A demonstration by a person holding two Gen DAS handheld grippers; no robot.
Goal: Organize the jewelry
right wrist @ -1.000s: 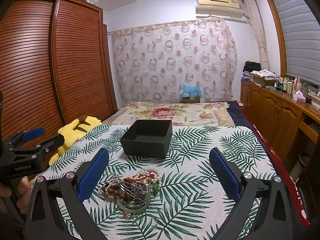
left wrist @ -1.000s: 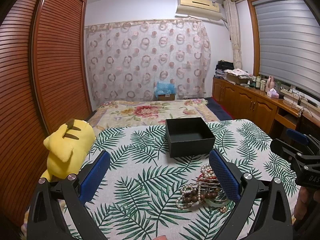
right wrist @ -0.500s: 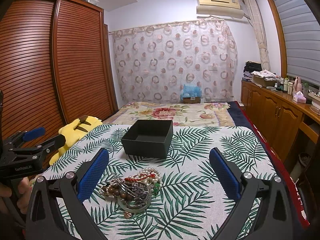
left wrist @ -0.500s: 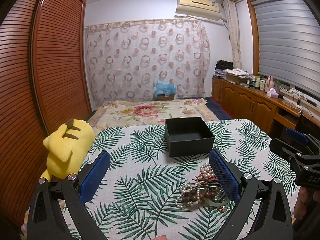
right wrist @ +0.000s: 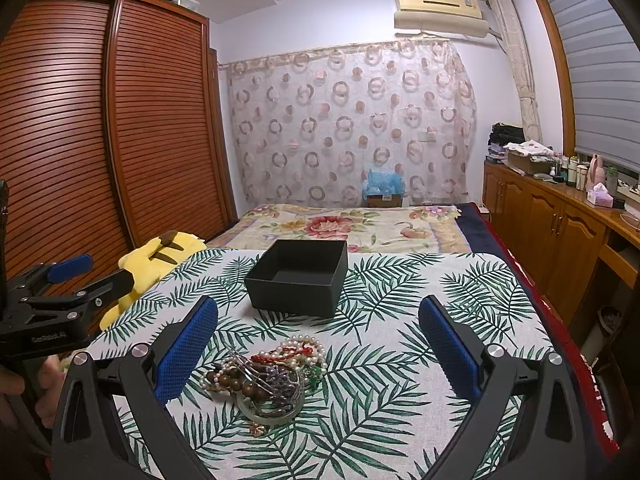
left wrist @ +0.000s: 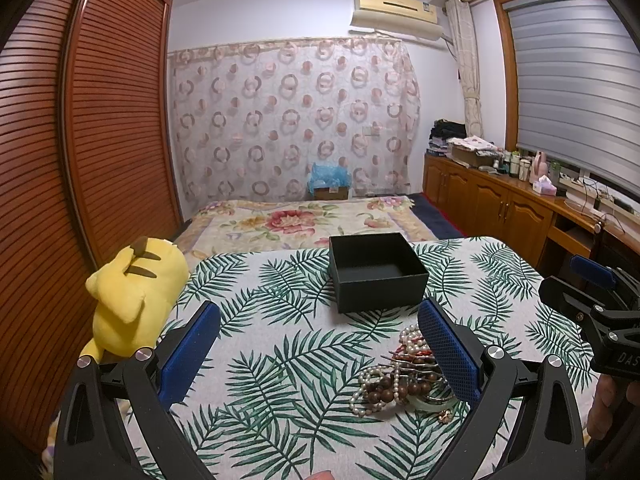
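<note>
Box point(left wrist: 378, 270), black and lidless, sits on the leaf-print surface point(left wrist: 280, 344); its visible interior holds nothing. Jewelry pile point(right wrist: 272, 376) of pearl strands, wooden beads and bangles lies on the surface just in front of the box, apart from it. Left gripper point(left wrist: 320, 344) and right gripper point(right wrist: 318, 344) both hover above the surface, fingers point(right wrist: 450, 346) spread wide, gripping nothing.

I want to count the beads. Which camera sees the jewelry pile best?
The right wrist view: the jewelry pile lies whole and unblocked between the open tongs. In the left wrist view the pile sits off to the right, partly hidden behind a blue pad.
</note>
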